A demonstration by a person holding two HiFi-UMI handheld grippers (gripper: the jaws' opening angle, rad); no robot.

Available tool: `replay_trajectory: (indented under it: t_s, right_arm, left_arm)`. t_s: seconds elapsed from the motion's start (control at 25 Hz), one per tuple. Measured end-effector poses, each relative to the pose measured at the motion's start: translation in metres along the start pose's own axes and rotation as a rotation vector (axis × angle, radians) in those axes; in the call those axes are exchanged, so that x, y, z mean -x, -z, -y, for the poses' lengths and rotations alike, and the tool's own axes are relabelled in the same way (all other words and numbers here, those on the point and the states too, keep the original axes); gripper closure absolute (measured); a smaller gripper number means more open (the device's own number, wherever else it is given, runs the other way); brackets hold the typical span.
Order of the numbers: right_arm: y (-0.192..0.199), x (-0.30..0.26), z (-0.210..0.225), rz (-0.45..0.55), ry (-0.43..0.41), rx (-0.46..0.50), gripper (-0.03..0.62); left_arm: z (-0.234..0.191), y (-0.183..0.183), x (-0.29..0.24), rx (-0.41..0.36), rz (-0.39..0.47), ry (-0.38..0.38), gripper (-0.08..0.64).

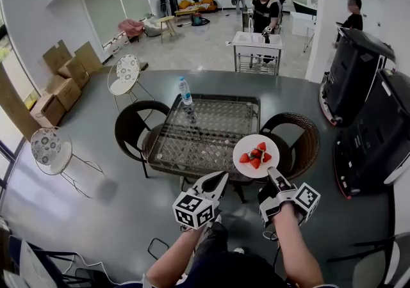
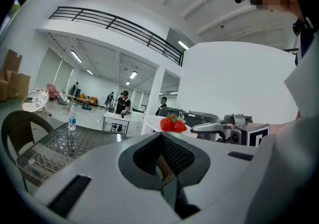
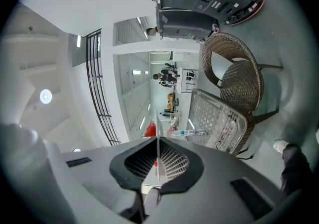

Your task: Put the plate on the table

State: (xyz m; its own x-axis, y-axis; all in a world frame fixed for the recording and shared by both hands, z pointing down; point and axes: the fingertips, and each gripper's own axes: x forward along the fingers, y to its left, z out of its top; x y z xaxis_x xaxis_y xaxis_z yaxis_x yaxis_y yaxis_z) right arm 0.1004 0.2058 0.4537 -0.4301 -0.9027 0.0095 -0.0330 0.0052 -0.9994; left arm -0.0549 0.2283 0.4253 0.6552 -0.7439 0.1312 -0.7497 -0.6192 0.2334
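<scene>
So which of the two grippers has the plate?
The right gripper: its jaws pinch the rim of the plate of strawberries. The left gripper beside it holds nothing.

Open hall (cardboard boxes point(image 1: 64, 79), mezzanine point(image 2: 119, 24))

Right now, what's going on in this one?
A person holds a gripper in each hand by a table. The right gripper is shut on the rim of a plate of strawberries, held up near the table's near right corner and not yet set down. The left gripper is shut and empty beside it. A bottle stands at the table's far edge.
</scene>
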Motion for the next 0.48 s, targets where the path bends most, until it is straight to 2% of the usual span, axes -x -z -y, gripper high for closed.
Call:
replay_trajectory:
  t_s: [0.2, 0.48]
  right_arm:
    - [-0.014, -0.011, 0.004, 0.015, 0.006, 0.004, 0.576]
    - [-0.041, -0.056, 0.009, 0.020, 0.025, -0.002, 0.575]
  left_arm:
    - [-0.008, 0.002, -0.018, 0.010, -0.005, 0.015, 0.555]
    - [-0.037, -0.006, -0.069, 0.025, -0.029, 0.038, 0.554]
